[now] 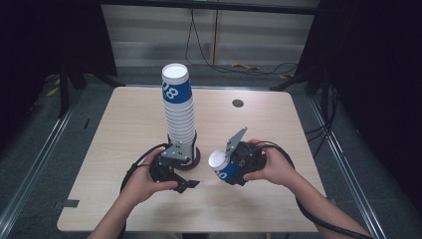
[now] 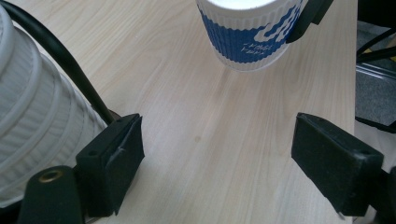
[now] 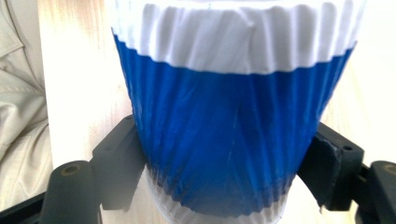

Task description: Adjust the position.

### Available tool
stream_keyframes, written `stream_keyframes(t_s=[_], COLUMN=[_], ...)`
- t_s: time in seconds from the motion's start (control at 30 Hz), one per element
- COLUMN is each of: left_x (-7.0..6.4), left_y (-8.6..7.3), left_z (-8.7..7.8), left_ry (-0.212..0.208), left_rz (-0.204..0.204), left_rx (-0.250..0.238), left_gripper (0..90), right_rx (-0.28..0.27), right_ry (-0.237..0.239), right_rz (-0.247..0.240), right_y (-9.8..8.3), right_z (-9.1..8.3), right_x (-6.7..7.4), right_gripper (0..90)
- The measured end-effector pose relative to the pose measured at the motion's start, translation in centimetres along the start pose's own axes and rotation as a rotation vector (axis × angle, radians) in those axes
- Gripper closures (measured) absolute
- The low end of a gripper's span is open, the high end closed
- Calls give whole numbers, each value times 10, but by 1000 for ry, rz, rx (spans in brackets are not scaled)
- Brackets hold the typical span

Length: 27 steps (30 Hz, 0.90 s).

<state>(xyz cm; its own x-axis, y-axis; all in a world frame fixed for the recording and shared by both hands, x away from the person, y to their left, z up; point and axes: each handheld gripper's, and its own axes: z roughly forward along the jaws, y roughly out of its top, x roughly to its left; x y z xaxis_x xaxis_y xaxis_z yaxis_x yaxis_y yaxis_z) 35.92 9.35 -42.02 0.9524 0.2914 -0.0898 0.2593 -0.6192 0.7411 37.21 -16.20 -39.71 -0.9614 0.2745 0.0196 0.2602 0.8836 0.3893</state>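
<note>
Paper cup (image 1: 222, 168), white with a blue band, is clamped by its ribbed wall between the two black jaws of the right gripper (image 1: 230, 168), tipped on its side with the open white mouth facing left and slightly upward, above the near middle of the wooden table (image 1: 129, 124). In the right gripper view the cup's blue wall (image 3: 233, 135) spans the whole gap, a jaw pressed against each flank. The left gripper (image 1: 188, 184) sits just left of the cup, at the foot of the tall stack of inverted cups (image 1: 179, 109), which stands upright near the table's middle. Its jaws stand apart with nothing between them; in the left gripper view only bare tabletop (image 2: 210, 140) lies in the gap, the stack's white ribs (image 2: 32, 135) at the left, and the held cup (image 2: 247, 37) beyond.
</note>
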Motion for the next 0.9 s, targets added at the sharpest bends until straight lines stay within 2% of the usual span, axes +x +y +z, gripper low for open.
stream_keyframes(t_s=[0.2, 0.23, 0.57, 0.9], left_x=[-2, -2, -4, -6], left_y=[2, 2, 7, 11], left_z=[3, 4, 8, 13], left_ry=[-10, -14, -34, -71], left_rz=[0, 3, 15, 6], left_rx=[-5, -6, -13, -34], left_gripper=[168, 168, 164, 161], right_rx=[40, 48, 114, 136], right_ry=[6, 5, 16, 41], right_rz=[6, -13, -60, -102], right_y=[1, 2, 7, 11], right_z=[-1, 0, 2, 6], right_x=[1, 1, 7, 14], right_gripper=[231, 231, 231, 229])
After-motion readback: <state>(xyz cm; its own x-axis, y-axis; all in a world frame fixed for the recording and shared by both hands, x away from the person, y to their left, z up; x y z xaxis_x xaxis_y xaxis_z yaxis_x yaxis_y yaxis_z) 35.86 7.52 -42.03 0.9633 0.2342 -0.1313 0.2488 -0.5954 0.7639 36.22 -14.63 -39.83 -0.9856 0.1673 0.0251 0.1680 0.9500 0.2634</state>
